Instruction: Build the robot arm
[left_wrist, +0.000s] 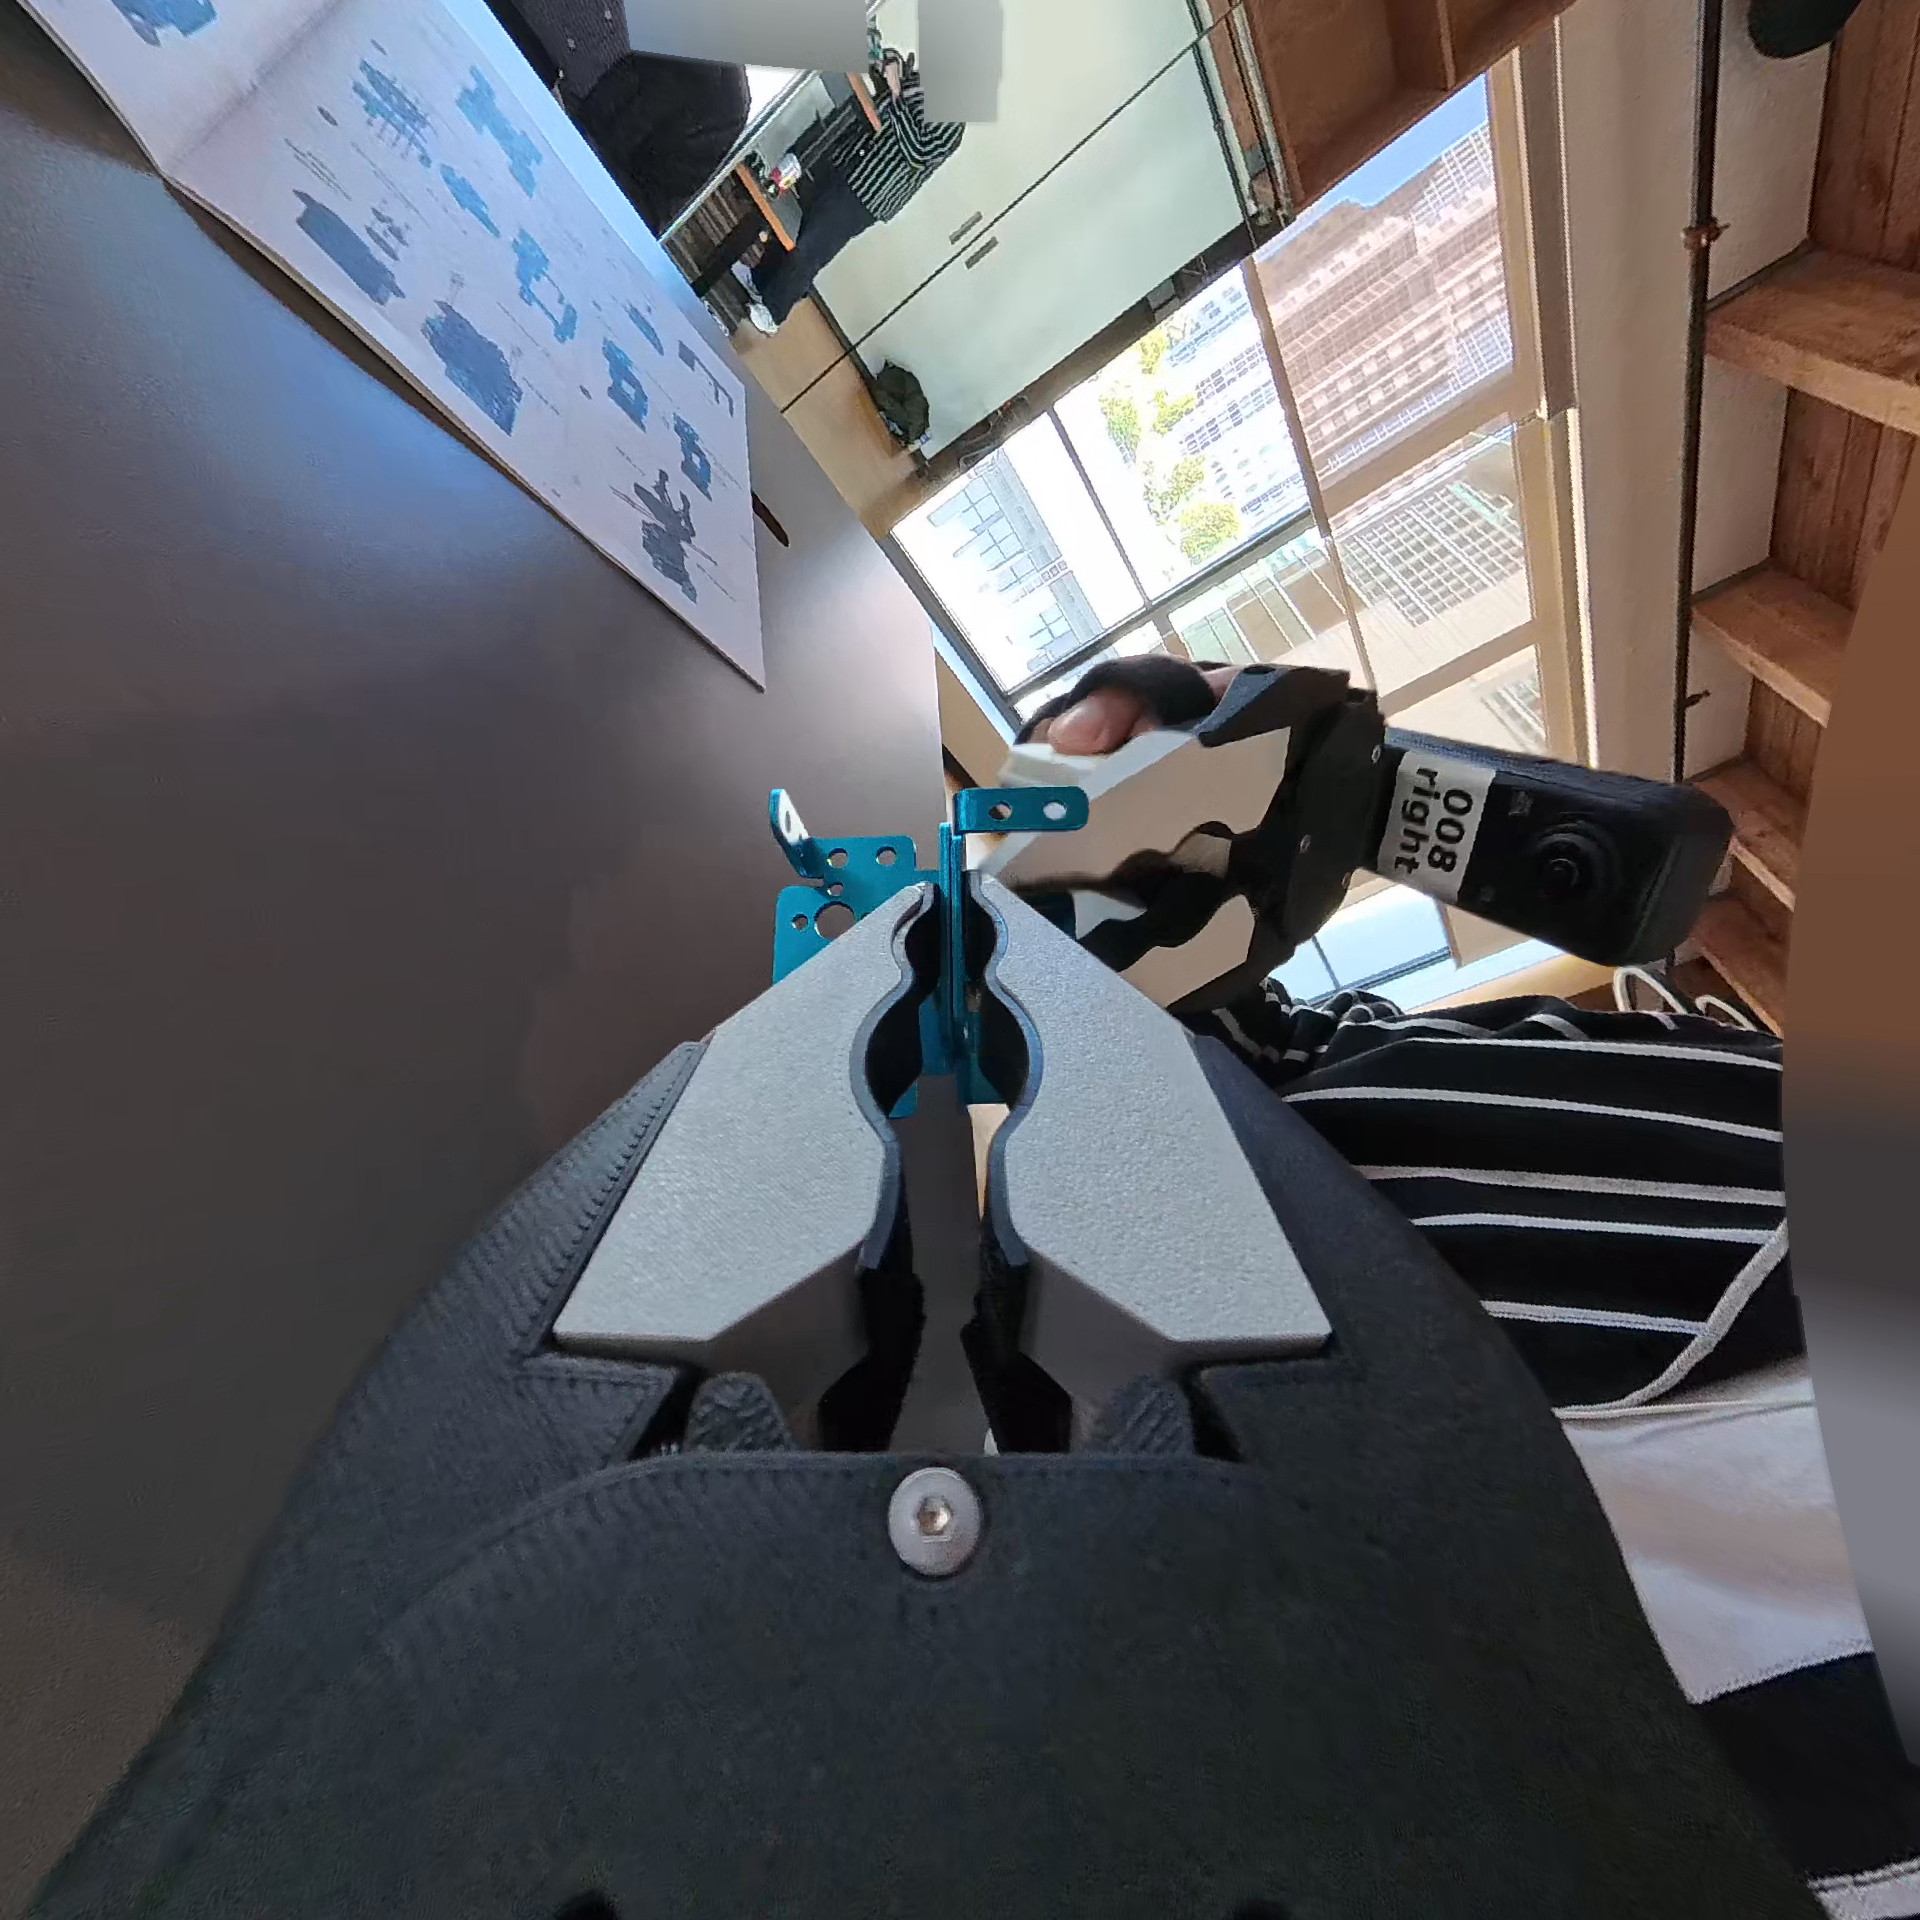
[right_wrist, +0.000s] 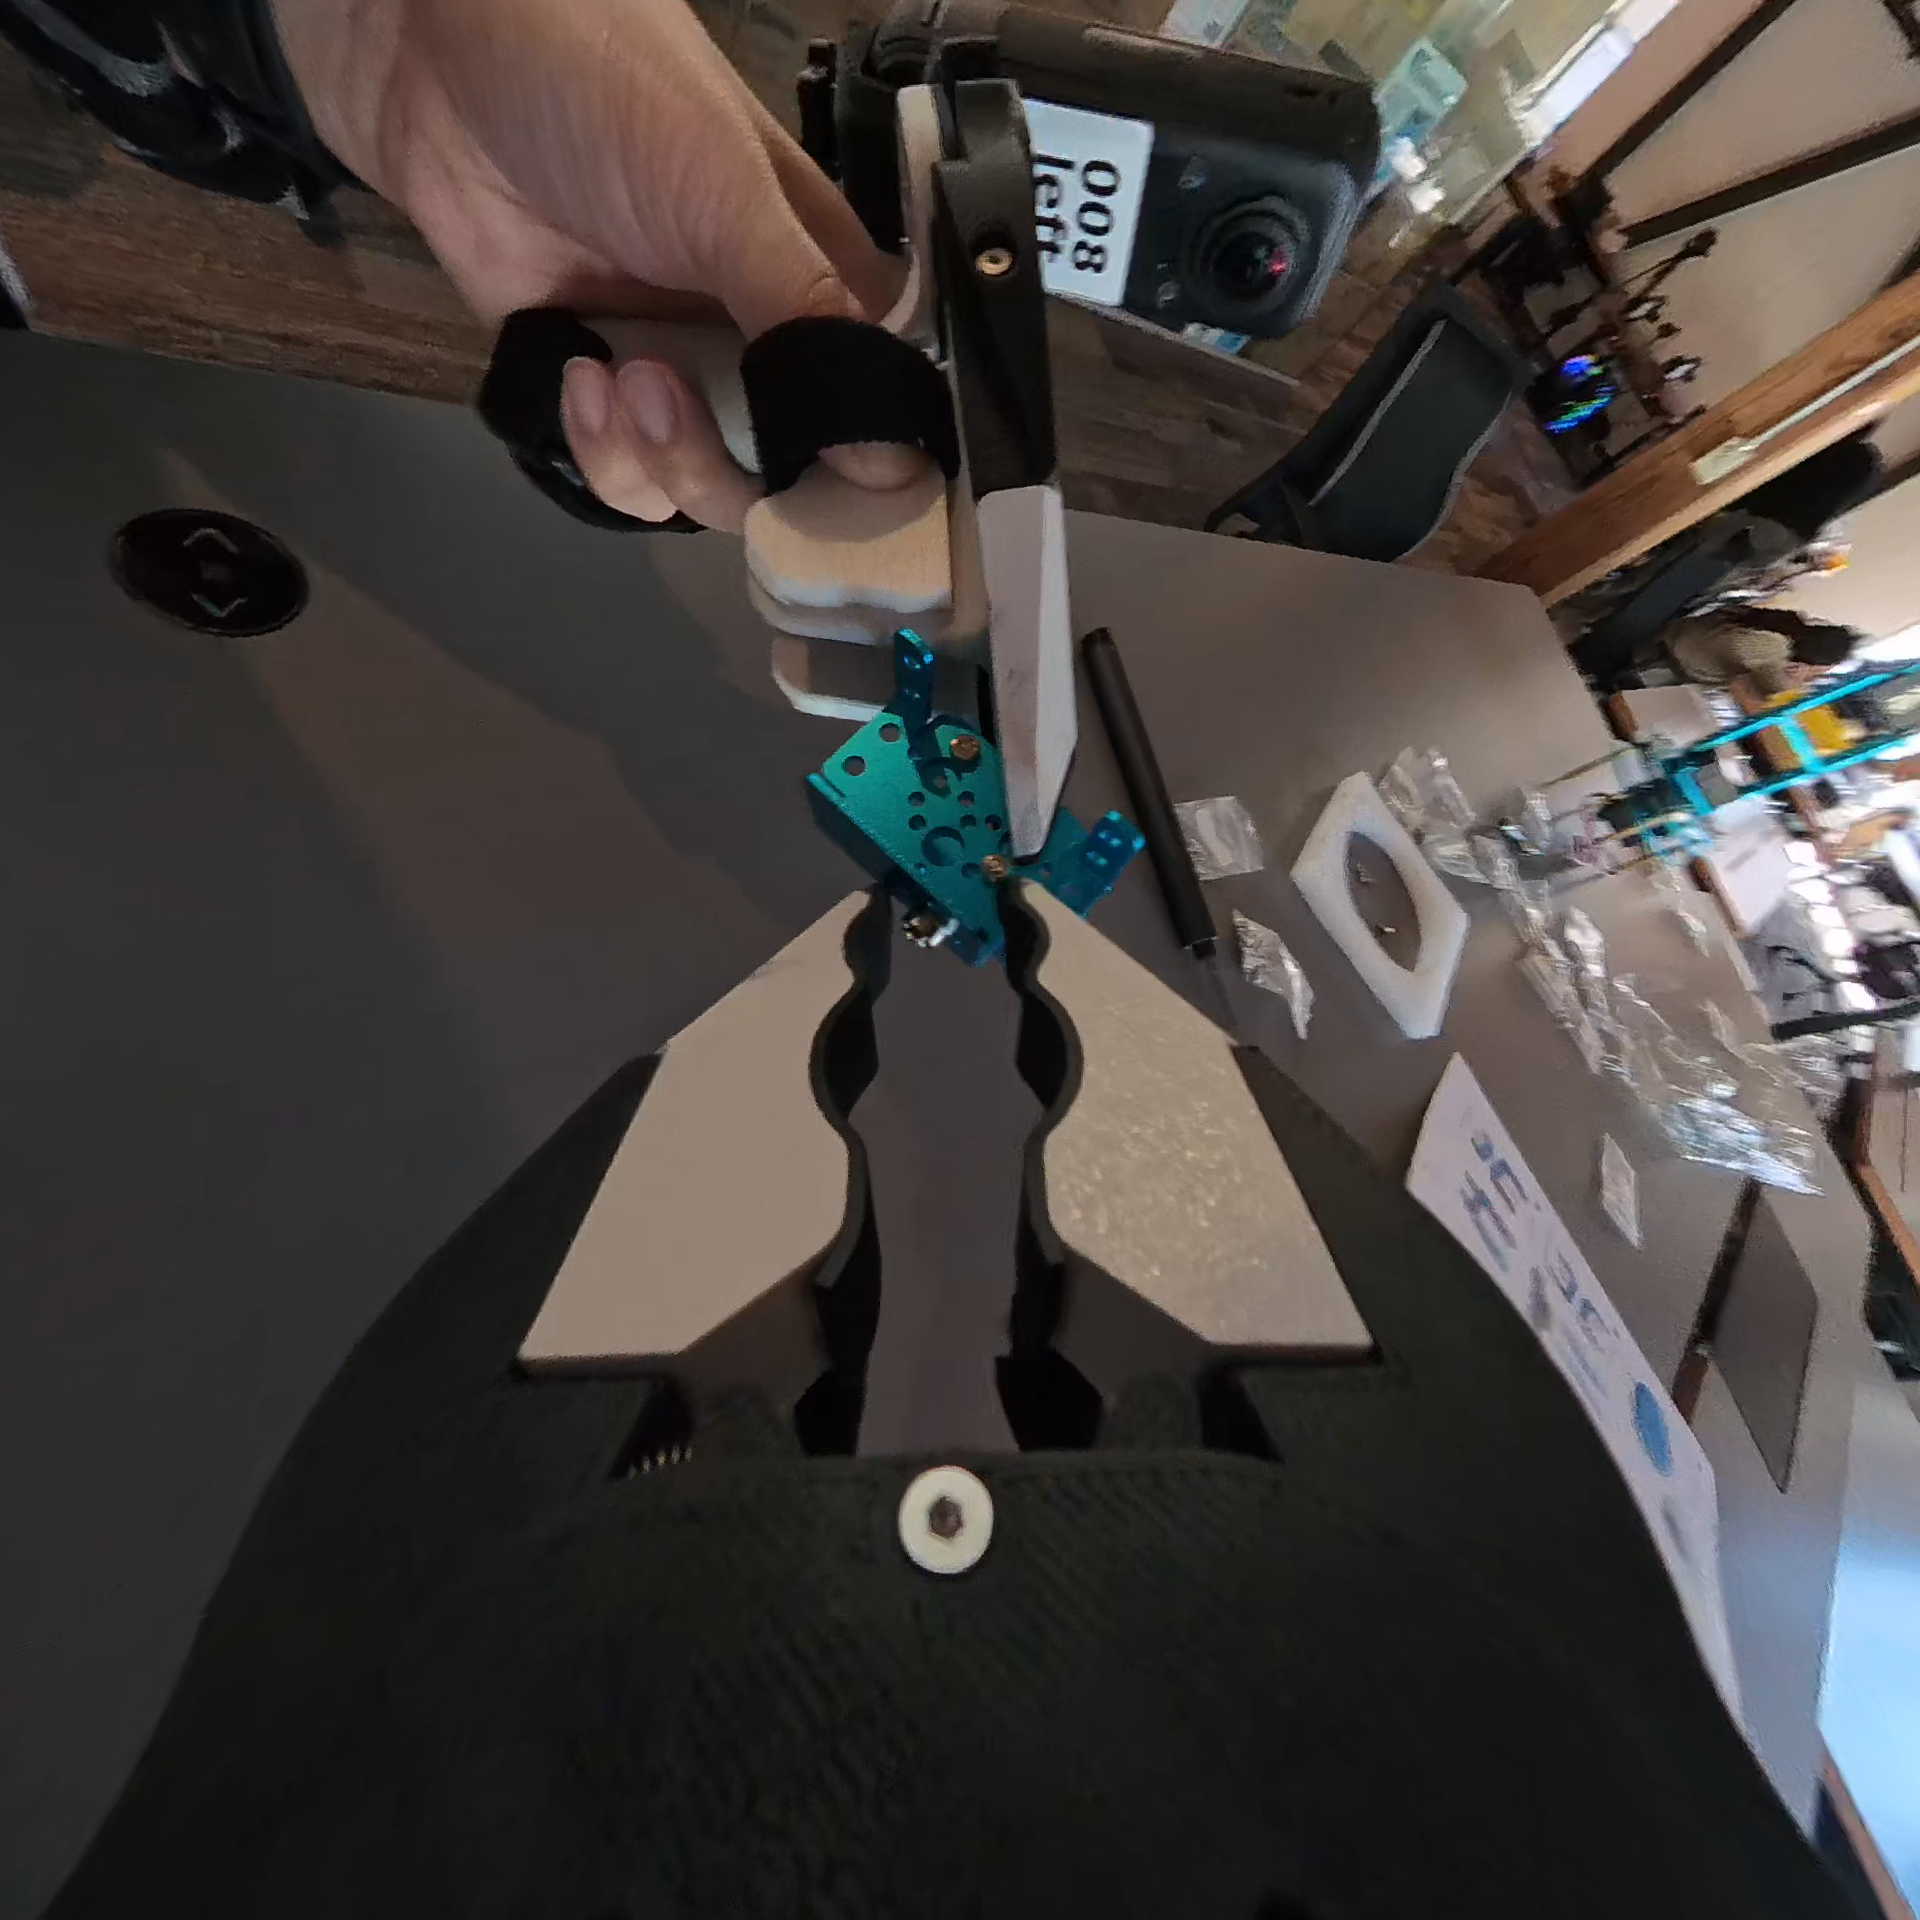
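Note:
A blue metal bracket assembly (left_wrist: 847, 883) with round holes and brass screws is held above the grey table (right_wrist: 416, 831). My left gripper (left_wrist: 951, 894) is shut on a thin plate of it. In the right wrist view the left gripper (right_wrist: 925, 769) comes down from the top, held by a hand (right_wrist: 582, 208), and clamps the bracket (right_wrist: 925, 821). My right gripper (right_wrist: 945, 899) has its fingertips closed on the bracket's lower corner, where a small screw sticks out. It also shows in the left wrist view (left_wrist: 997, 821), reaching in from the right.
A white instruction sheet (left_wrist: 468, 260) (right_wrist: 1558, 1299) lies on the table. A black pen-like tool (right_wrist: 1143, 790), a white foam frame (right_wrist: 1382, 914) and small plastic bags (right_wrist: 1268, 966) lie to the right. A black round grommet (right_wrist: 208, 571) sits far left. A striped sleeve (left_wrist: 1507, 1143) is close. My left and right fingertips are right by each other.

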